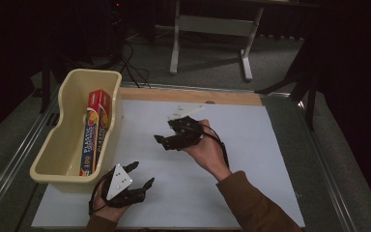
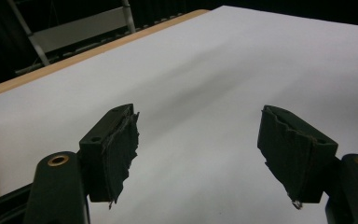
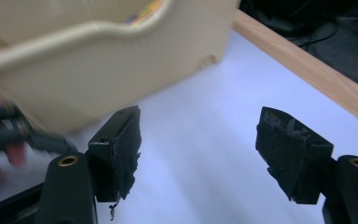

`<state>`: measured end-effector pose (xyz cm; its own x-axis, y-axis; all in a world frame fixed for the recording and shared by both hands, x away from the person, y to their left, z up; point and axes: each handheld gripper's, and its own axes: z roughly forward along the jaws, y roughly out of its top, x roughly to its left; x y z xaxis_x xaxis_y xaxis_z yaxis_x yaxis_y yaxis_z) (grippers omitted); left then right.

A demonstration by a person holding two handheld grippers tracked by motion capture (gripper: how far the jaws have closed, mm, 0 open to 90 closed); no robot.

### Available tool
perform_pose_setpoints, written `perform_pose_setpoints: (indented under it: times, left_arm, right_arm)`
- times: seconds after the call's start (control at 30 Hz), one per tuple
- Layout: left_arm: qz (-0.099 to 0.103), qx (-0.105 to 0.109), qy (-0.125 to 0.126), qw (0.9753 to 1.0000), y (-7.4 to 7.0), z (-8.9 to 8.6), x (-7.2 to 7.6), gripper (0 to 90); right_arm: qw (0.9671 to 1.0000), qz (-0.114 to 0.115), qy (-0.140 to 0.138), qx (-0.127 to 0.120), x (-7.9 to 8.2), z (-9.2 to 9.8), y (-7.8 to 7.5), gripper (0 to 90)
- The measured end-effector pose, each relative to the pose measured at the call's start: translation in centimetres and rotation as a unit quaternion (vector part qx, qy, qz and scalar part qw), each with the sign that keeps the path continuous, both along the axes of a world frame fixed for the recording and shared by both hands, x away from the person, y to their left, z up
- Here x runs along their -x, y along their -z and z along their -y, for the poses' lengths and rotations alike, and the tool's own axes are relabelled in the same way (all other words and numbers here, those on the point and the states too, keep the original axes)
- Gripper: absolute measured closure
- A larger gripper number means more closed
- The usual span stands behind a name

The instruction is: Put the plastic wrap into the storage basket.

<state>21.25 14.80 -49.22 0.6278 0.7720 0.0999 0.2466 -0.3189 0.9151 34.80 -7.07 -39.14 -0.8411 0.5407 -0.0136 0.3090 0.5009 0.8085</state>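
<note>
A cream plastic bin (image 1: 65,96) stands at the table's left side, and a red and blue box of plastic wrap (image 1: 94,130) lies lengthwise inside it. My left gripper (image 1: 142,174) hovers open near the front edge, just right of the bin's near corner. In its own view, the left gripper (image 2: 198,140) holds nothing over the bare white sheet (image 2: 223,65). My right gripper (image 1: 164,130) is open at the middle of the table and points left toward the bin. The right gripper (image 3: 198,140) is empty in its own view, with the bin wall (image 3: 121,60) close ahead.
A white sheet (image 1: 251,145) covers the table, with a wooden strip (image 1: 188,95) along its far edge. Behind the table, white desk legs (image 1: 211,29) and cables (image 1: 135,67) sit on the grey floor. A blurred hand (image 3: 0,140) appears at the left edge of the right gripper view.
</note>
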Motion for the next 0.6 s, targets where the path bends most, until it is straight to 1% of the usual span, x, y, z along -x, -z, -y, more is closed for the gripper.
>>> perform_pose_setpoints:
  times: [0.03,0.1,0.13,0.2,0.23,0.27,0.3,0.33,0.37,0.4,0.43,0.5,0.53,0.57,0.6]
  left_arm:
    - [-0.001,0.001,-0.002,1.0,0.0,0.0,0.0,28.2]
    - [-0.003,0.002,-0.007,1.0,0.1,-0.2,-0.1,28.2]
    - [-0.005,0.005,-0.009,0.9999,0.1,-0.2,-0.2,28.3]
    - [-0.006,0.008,-0.015,0.9998,0.1,-0.3,-0.3,28.3]
    - [-0.007,0.007,-0.017,0.9998,0.1,-0.4,-0.3,28.3]
    - [-0.008,0.007,-0.018,0.9998,0.1,-0.4,-0.3,28.3]
    - [-0.009,0.006,-0.019,0.9998,0.1,-0.4,-0.3,28.3]
    - [-0.009,0.005,-0.019,0.9998,0.1,-0.4,-0.3,28.3]
    - [-0.009,0.003,-0.019,0.9998,0.1,-0.3,-0.3,28.3]
    - [-0.009,0.002,-0.019,0.9998,0.2,-0.3,-0.3,28.3]
    - [-0.009,0.001,-0.02,0.9998,0.2,-0.3,-0.3,28.3]
    - [-0.011,0.0,-0.024,0.9997,0.2,-0.2,-0.4,28.3]
    - [-0.012,0.0,-0.025,0.9996,0.3,-0.2,-0.5,28.3]
    - [-0.012,0.001,-0.026,0.9996,0.2,-0.2,-0.5,28.3]
    - [-0.011,0.001,-0.026,0.9996,0.2,-0.2,-0.6,28.3]
  right_arm:
    - [1.0,0.003,0.003,-0.002,0.2,0.7,0.4,30.5]
    - [0.9998,0.009,0.018,-0.009,0.7,3.1,1.7,30.8]
    - [0.9997,0.009,0.021,-0.01,0.9,3.8,2.1,30.6]
    - [0.9993,0.014,0.033,-0.007,1.2,6.0,3.2,30.8]
    - [0.999,0.009,0.041,-0.015,1.4,7.2,3.8,30.9]
    - [0.9981,0.002,0.056,-0.028,1.6,8.8,4.5,31.8]
    - [0.997,-0.003,0.066,-0.04,1.7,9.8,5.0,32.5]
    - [0.9958,-0.007,0.075,-0.052,1.9,11.4,5.8,32.6]
    - [0.9953,-0.004,0.08,-0.055,2.1,12.3,6.3,32.6]
    - [0.9944,0.001,0.087,-0.061,2.5,13.6,7.1,32.5]
    - [0.9942,0.007,0.09,-0.058,2.9,14.6,7.6,32.4]
    - [0.9939,0.022,0.094,-0.054,3.8,16.0,8.3,31.3]
    - [0.9926,0.039,0.102,-0.055,4.6,17.0,8.6,31.4]
    - [0.9917,0.045,0.105,-0.059,4.9,17.4,8.9,31.4]
    - [0.9922,0.043,0.1,-0.061,5.2,17.9,9.1,31.1]
